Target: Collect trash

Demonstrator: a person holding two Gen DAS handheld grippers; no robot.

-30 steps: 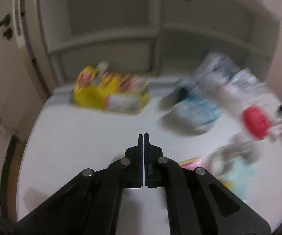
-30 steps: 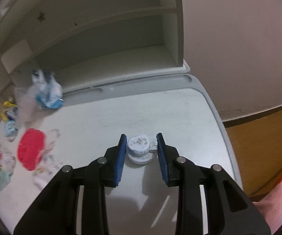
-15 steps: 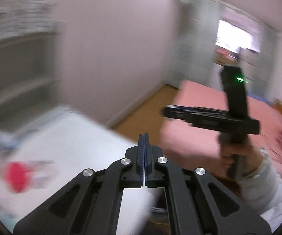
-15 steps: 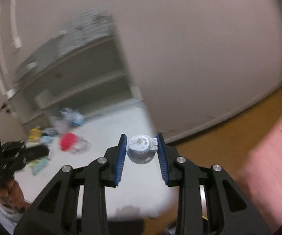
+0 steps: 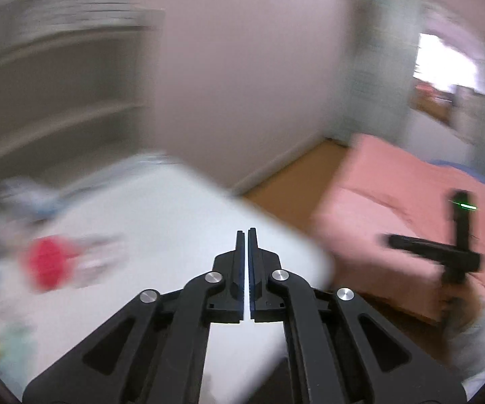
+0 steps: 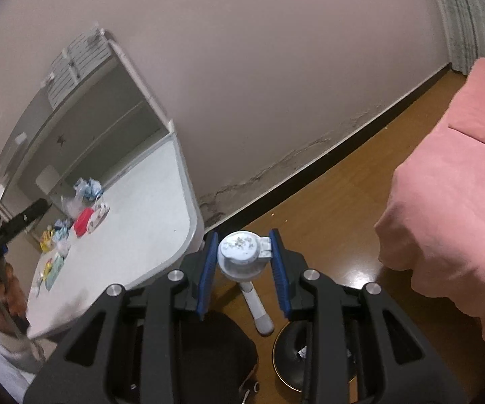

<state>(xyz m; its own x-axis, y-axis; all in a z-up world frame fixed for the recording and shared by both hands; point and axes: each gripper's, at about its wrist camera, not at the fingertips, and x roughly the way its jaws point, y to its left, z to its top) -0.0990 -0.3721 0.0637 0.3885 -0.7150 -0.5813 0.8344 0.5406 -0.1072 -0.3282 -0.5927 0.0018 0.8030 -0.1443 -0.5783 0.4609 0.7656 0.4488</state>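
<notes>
Right wrist view | right gripper (image 6: 242, 257) clamps small white round container (image 6: 241, 254) (speckled top) over wooden floor (image 6: 330, 198) | left gripper (image 5: 246, 232) clenched, empty, above white table (image 5: 161, 222)

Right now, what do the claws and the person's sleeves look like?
Both claws are black plastic with round silver bolts. The right claw has ridged blue pads on its fingers; the left claw shows thin blue edges inside. Seen from the side, the right tool has a small green light. The person wears a whitish sleeve.
</notes>
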